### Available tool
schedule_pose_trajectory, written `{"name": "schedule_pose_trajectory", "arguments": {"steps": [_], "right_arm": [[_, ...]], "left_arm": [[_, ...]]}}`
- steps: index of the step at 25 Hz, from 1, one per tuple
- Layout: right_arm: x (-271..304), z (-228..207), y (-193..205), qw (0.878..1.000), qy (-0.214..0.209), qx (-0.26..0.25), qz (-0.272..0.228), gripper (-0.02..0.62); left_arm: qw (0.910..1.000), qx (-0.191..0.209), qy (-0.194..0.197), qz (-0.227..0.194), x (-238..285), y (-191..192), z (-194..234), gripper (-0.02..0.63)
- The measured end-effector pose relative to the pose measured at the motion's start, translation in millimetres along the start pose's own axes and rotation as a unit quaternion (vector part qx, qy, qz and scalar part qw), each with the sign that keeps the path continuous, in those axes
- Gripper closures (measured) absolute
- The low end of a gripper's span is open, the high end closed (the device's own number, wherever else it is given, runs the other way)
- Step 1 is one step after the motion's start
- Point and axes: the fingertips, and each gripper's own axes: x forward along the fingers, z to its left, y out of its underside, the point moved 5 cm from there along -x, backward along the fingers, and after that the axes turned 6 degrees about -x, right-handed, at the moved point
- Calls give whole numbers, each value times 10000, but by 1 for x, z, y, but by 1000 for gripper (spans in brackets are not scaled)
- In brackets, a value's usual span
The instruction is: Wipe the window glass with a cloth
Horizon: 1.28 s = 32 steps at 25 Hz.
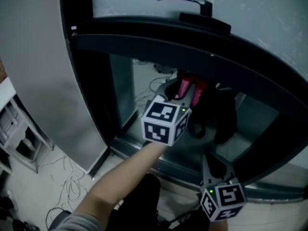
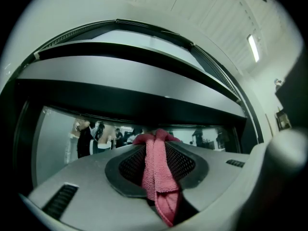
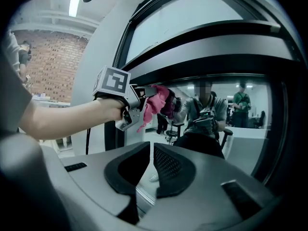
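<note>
The left gripper view shows the left gripper (image 2: 157,146) clamped on the pink cloth (image 2: 155,170), up at the window glass (image 3: 243,129). Only the right gripper view shows the right gripper (image 3: 148,163), its jaws nearly together and empty.

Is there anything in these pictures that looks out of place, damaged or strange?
Nothing serious stands out. The pink cloth is clamped in the left gripper at the window glass, which shows no visible crack. Only the loose cables on the floor beside the window look untidy.
</note>
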Motion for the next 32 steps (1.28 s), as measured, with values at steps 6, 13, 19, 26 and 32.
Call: {"name": "schedule_pose_trajectory", "arguments": {"steps": [6, 13, 19, 26, 32], "right_arm": [[23, 18, -10, 9996, -243, -158, -23, 571], [53, 41, -17, 9982, -544, -240, 16, 571], [77, 60, -23, 9967, -761, -277, -9, 571], [102, 79, -25, 9952, -955, -223, 34, 571], [128, 99, -31, 9917, -1265, -206, -21, 571]], "left_arm": [[9992, 88, -401, -32, -16, -9, 53, 489], [9957, 238, -882, -155, -34, -23, 109, 492], [9894, 413, -1373, -209, -52, -37, 165, 494], [9819, 501, -1809, -243, -68, -46, 216, 494], [9721, 622, -2250, -238, -82, -51, 257, 495]]}}
